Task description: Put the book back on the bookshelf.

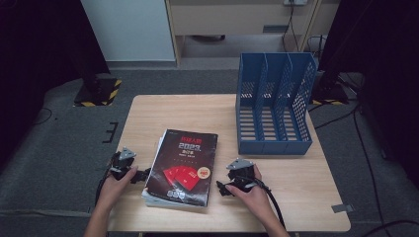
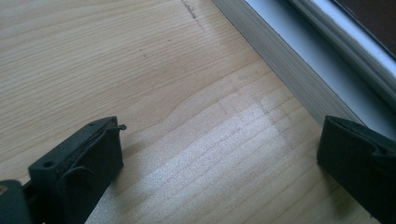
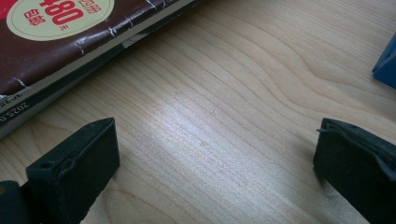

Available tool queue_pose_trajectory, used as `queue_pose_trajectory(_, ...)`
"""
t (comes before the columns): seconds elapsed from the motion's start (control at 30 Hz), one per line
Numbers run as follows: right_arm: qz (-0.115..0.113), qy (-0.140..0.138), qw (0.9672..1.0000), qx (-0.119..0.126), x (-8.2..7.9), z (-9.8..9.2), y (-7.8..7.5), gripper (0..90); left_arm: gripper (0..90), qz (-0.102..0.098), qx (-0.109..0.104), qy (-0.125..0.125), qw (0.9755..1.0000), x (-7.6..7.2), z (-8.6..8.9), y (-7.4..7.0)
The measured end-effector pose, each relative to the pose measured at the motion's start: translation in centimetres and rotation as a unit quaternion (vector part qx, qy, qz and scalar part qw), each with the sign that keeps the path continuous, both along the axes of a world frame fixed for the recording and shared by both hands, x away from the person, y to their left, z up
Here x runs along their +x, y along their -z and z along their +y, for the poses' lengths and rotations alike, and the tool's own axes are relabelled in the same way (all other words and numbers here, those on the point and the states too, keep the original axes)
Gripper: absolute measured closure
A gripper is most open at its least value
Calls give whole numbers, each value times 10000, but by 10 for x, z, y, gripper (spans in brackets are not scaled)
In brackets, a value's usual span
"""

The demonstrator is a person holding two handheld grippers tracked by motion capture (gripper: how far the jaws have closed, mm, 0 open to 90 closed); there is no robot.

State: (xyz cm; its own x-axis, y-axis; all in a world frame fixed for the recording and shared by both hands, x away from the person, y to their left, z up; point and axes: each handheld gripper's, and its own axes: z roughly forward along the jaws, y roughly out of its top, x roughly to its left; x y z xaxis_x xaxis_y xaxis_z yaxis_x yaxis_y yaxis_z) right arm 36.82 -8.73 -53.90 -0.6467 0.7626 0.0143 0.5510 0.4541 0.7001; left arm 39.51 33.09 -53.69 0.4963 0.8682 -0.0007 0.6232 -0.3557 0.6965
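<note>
As both the left hand-held gripper [image 1: 144, 174] and right hand-held gripper [image 1: 221, 187] are held wide open and empty, the thick, probably heavy, glossy-covered book [image 1: 184, 165] lying flat atop the counter [image 1: 301, 182] between them is best clamped at its side edges.

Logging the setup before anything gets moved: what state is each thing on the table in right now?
Dark book: closed, lying flat on top of a stack.
Lower book: closed, flat under the dark one.
Blue file rack: upright, all slots empty.
Left gripper: open, nothing between its jaws, beside the stack.
Right gripper: open, nothing between its jaws, beside the stack.
</note>
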Motion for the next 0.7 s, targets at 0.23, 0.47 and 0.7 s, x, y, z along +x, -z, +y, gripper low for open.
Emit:
queue_pose_trajectory(0.23,1,-3,10000,-1,0,0,0,7,38,-112,-78,-57,9999,-3,-1,-4)
queue_pose_trajectory(0.47,12,25,10000,12,-1,0,0,7,58,-419,-285,-188,9985,-7,-3,-22)
queue_pose_trajectory(0.7,-22,15,10000,7,0,-1,0,8,119,-569,-426,-244,9972,-16,-11,-38)
